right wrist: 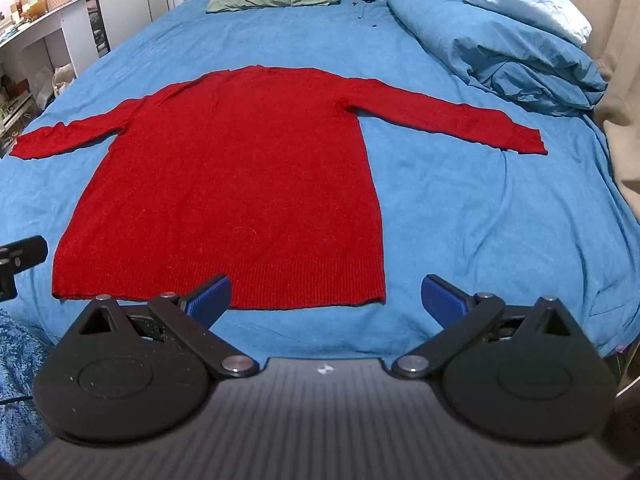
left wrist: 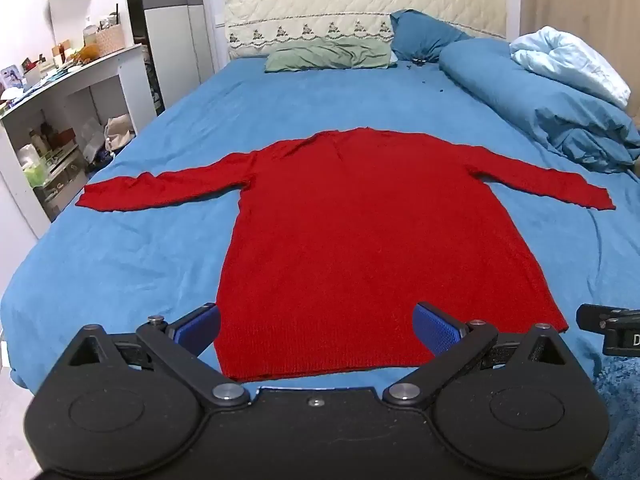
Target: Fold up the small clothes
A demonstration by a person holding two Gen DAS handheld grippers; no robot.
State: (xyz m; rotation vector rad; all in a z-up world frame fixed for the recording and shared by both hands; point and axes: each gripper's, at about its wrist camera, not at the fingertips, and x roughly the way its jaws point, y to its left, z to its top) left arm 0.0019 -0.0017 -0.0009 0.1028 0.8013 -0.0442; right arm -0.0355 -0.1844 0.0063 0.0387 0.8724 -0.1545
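A bed [left wrist: 120, 264] under a wrinkled blue sheet fills both views. At its centre a red knit sweater [left wrist: 360, 232] lies flat, sleeves stretched toward 9 and 3 o'clock, ribbed hem nearest the cameras. A rumpled blue duvet [left wrist: 540, 96] with a pale blue lining is heaped at 2 o'clock; a sage green pillow [left wrist: 328, 54] sits at 12 o'clock below a quilted cream headboard [left wrist: 360, 4]. The left gripper [left wrist: 316, 326] is released, its blue textured pads wide apart over the hem. The right gripper [right wrist: 325, 296] is likewise spread, straddling the hem's right corner. A "D" shows on the black part at the left view's 3 o'clock edge.
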